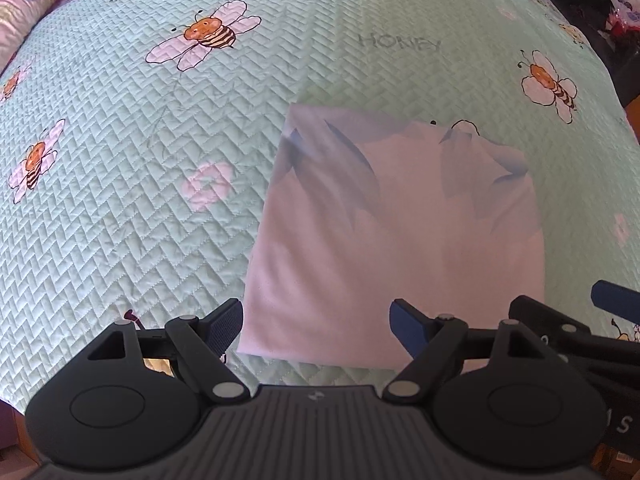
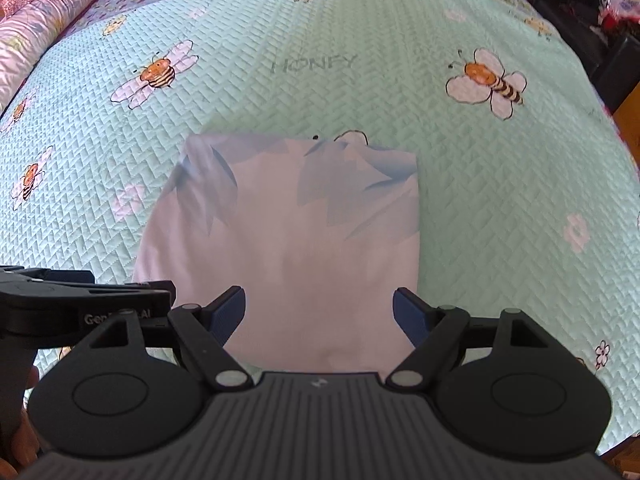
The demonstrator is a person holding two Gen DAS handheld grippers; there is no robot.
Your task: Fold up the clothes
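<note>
Bee-print quilt (image 1: 120,208) under a folded pale garment (image 2: 288,248) — left claw (image 1: 316,326) and right claw (image 2: 320,314) both wide apart, empty.

Layout. A folded garment (image 2: 288,240) lies flat on the quilt (image 2: 500,200), near its front edge. The left gripper (image 1: 318,326) and right gripper (image 2: 320,312) stand side by side at the garment's 6 o'clock edge, each with its jaws spread. The word "HONEY" (image 2: 314,65) lies beyond the garment at 12 o'clock. A bunched blanket (image 2: 48,12) lies at 10 o'clock by the quilt's far corner.
</note>
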